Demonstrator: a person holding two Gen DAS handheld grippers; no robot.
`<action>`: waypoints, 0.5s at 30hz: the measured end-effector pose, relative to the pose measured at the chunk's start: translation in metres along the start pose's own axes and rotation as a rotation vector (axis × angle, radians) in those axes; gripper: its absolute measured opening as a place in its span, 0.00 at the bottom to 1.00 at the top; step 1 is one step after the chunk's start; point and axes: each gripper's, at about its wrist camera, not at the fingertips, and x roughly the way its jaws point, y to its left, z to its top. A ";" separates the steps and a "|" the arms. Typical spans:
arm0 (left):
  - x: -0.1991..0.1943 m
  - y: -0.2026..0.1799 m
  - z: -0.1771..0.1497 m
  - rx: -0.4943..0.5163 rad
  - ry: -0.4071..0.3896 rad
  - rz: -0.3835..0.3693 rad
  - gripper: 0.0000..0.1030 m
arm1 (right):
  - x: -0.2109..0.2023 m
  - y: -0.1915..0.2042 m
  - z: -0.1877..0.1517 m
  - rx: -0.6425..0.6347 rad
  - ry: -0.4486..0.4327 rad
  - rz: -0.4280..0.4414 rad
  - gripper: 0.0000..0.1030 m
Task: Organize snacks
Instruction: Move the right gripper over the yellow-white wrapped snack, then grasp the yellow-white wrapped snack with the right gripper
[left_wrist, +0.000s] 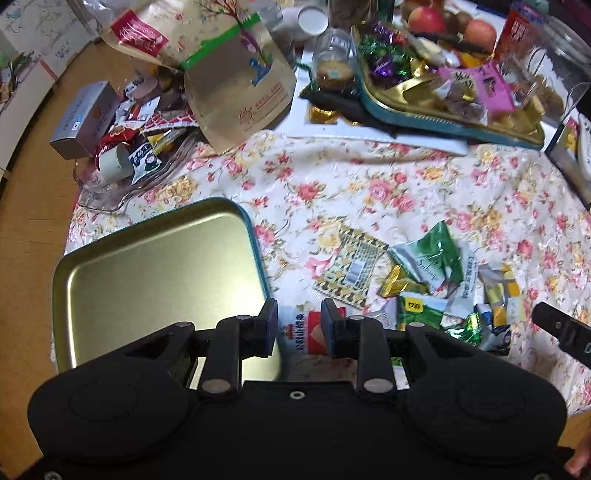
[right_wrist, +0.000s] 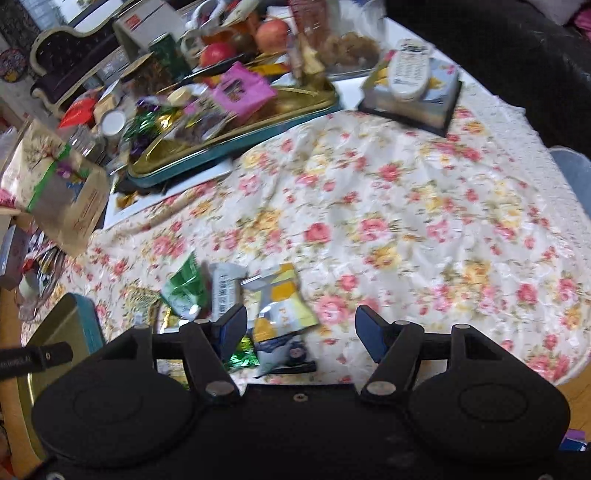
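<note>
1. The left gripper (left_wrist: 299, 326) has its fingers close together around a small red and white snack packet (left_wrist: 303, 332). The blue pads sit on both sides of the packet and seem to hold it.
2. This packet is just beside the right edge of an empty gold tin tray (left_wrist: 155, 273) with a blue rim. The tray lies on the flowered cloth (left_wrist: 369, 184) that covers the desk.
3. The right gripper (right_wrist: 301, 334) is open wide, and nothing is between its fingers but the air above the cloth. A yellow and grey snack packet (right_wrist: 280, 306) lies under it, nearer its left finger. The pads do not touch it.
4. More loose snacks lie in a small pile near both grippers: a green packet (left_wrist: 436, 254), a gold and black patterned packet (left_wrist: 354, 269) and a shiny green candy (left_wrist: 469, 325).
5. At the far side of the desk stands a second tin tray (left_wrist: 443, 122) full of sweets, with a pink packet (left_wrist: 487, 88) on top.
6. Behind that tray are red apples (left_wrist: 428, 18).
7. To the far left, a big brown paper bag (left_wrist: 236, 85) leans over a glass dish (left_wrist: 110, 192) heaped with wrappers.
</note>
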 end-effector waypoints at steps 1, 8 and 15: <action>-0.001 0.001 0.000 0.003 0.004 -0.011 0.36 | 0.002 0.005 0.001 -0.017 0.007 0.007 0.67; -0.006 -0.001 0.007 0.012 0.053 -0.126 0.36 | 0.028 0.026 0.019 -0.176 0.084 -0.052 0.66; 0.003 0.002 0.008 0.007 0.071 -0.100 0.36 | 0.059 0.026 0.026 -0.118 0.143 -0.029 0.66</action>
